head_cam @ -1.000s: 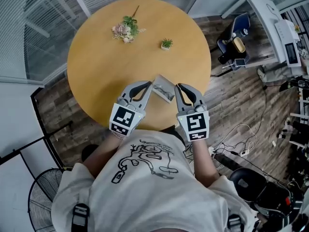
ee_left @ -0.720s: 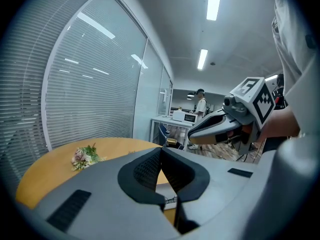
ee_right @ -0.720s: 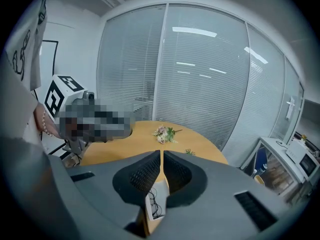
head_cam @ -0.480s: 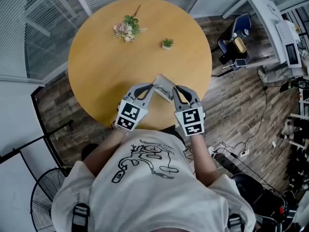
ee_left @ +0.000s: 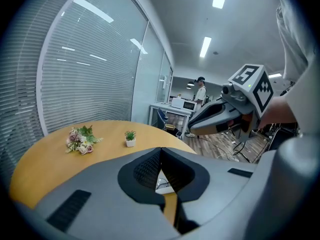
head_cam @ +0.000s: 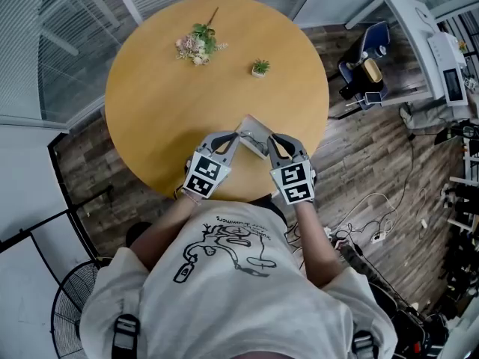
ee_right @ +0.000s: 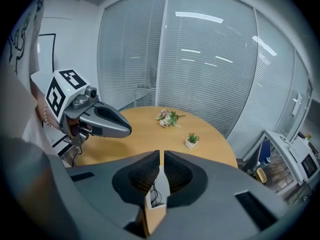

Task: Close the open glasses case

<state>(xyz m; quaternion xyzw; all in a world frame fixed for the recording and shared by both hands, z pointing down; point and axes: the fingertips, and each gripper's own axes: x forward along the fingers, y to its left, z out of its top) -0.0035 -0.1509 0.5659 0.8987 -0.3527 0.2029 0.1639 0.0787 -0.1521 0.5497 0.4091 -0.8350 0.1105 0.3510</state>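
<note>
Care counts here: the open glasses case [head_cam: 254,132] lies near the table's [head_cam: 165,88] near edge, between your grippers. Your left gripper [head_cam: 233,136] has its jaws together. The jaws of your right gripper [head_cam: 274,140] have just been parting to a slit, with nothing between them. Steady the base with one gripper and tip the lid over gently with the other. No brand or writing on the case is legible.

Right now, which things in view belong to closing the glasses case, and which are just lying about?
Job in hand: open glasses case near the edge of the table; left gripper, jaws together; right gripper, jaws just opening slightly, nothing between them.
Lying about: flower sprig; small potted plant.
</note>
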